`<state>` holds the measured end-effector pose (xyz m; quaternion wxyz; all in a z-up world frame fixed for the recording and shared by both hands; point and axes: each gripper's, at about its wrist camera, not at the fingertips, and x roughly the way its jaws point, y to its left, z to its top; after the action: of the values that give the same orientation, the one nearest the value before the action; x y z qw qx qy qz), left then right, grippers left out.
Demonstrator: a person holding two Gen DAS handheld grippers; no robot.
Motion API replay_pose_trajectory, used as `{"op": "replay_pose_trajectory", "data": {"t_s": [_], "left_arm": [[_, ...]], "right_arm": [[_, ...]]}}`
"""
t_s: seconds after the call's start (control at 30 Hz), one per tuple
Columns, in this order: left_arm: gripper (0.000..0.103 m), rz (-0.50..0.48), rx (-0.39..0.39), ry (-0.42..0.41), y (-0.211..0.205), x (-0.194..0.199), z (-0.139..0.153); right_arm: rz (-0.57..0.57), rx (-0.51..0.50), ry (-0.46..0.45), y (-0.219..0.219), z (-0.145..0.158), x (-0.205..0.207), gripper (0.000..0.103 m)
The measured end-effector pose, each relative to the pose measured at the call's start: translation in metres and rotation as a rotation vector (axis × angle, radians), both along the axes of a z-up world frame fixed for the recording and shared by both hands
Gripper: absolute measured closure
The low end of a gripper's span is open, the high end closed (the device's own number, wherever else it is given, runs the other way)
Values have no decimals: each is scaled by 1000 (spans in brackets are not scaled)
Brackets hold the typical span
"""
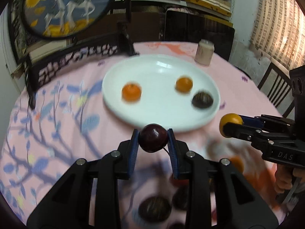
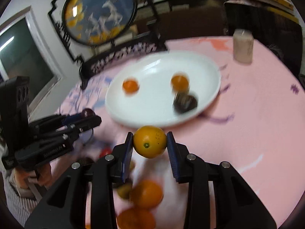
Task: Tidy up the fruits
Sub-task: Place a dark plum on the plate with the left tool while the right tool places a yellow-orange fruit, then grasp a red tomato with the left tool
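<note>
Fruit is shown gripped in both sets of jaws above a pink floral desk [image 1: 57, 114]. A dark red fruit [image 1: 153, 140] is clamped between the blue pads of the left gripper [image 1: 153, 140], while a small orange [image 2: 149, 141] is pinched the same way by the right gripper [image 2: 149, 142], its green stem scar turned toward the camera. Both pieces are held clear of the cloth, just short of the near rim of a white plate [image 1: 164, 114], and neither has yet been set down.

On the plate, three fruits are already laid out: two oranges, one to the left [image 1: 131, 93] and one further back [image 1: 184, 84], and a dark round fruit [image 1: 202, 99] near the right edge. They lie apart from one another, none touching.

Work is judged to be roughly midway. Below the grippers, more fruit is left on the cloth: blurred oranges [image 2: 146, 193] and dark pieces [image 1: 154, 208] are seen in a loose cluster, their exact count not discernible. A pale lidded jar [image 1: 204, 52] is stood beyond the plate, and a framed round panel of white deer [image 1: 66, 5] is propped at the desk's far edge.
</note>
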<state>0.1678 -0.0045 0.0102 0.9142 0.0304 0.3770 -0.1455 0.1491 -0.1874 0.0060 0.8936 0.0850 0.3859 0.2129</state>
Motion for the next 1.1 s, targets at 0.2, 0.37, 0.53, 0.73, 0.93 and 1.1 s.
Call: {"op": "replay_pose_trajectory", "data": {"t_s": [0.2,0.37,0.53,0.73,0.93,1.1], "left_arm": [[62,29,12,-25,-23,45,3],[38,53,43,-18,-17,52,-13],[26,87,14,-13,2,43,-11],[13,150,9,-27,24,13,-8],[8,152,32,1,27,-15,-19],[7,86,86,-28,8,-36,-21]], "right_arm": [[-20,70,19,8,6,52,65],[-64,93,-26,-6,3,51,46],[-63,125,-16,-19,5,39,46],[-46,83,-24,-21,0,9,44],[-53,45,-34,-27,-7,-20,37],[-63,49,-47,-35,-6,-38,37]]}}
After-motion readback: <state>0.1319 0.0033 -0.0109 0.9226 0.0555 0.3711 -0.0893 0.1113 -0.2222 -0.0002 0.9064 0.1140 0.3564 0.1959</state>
